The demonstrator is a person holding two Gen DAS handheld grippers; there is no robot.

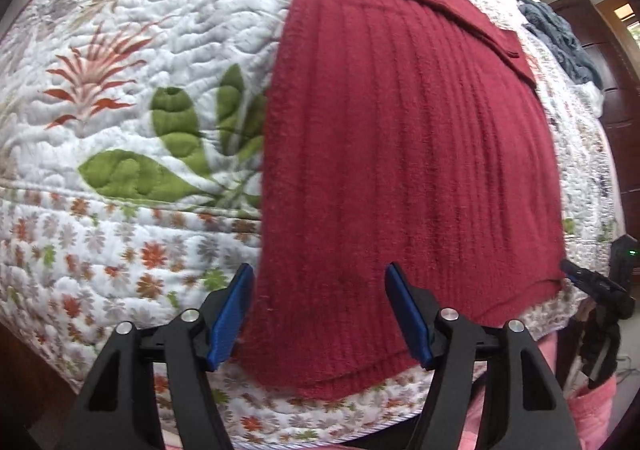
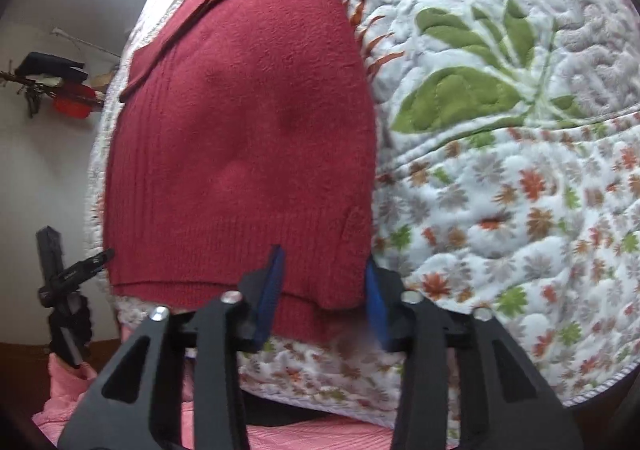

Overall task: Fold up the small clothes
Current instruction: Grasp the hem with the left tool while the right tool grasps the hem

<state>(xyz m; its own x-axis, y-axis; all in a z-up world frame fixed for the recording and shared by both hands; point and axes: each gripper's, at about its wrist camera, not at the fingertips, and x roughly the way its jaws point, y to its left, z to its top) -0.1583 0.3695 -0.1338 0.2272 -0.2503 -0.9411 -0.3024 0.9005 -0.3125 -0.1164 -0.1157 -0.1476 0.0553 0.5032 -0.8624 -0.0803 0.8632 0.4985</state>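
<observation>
I see a white floral quilt (image 1: 132, 98) spread ahead of the left tongs and off to their left, with big green leaves (image 1: 176, 146) and an orange frond (image 1: 92, 82) printed on it. Far ahead to the right of those tongs lies a grey-blue cloth (image 1: 560, 38), close by a dark wooden cabinet (image 1: 608, 82). Below and right of them I make out pink fabric (image 1: 592, 410). From the right tongs, the quilt (image 2: 500, 178) fills the right side. Well to their left, on a white wall (image 2: 48, 154), hangs something red and black (image 2: 60, 90); I cannot tell what. Pink fabric (image 2: 304, 438) lies under those tongs.
</observation>
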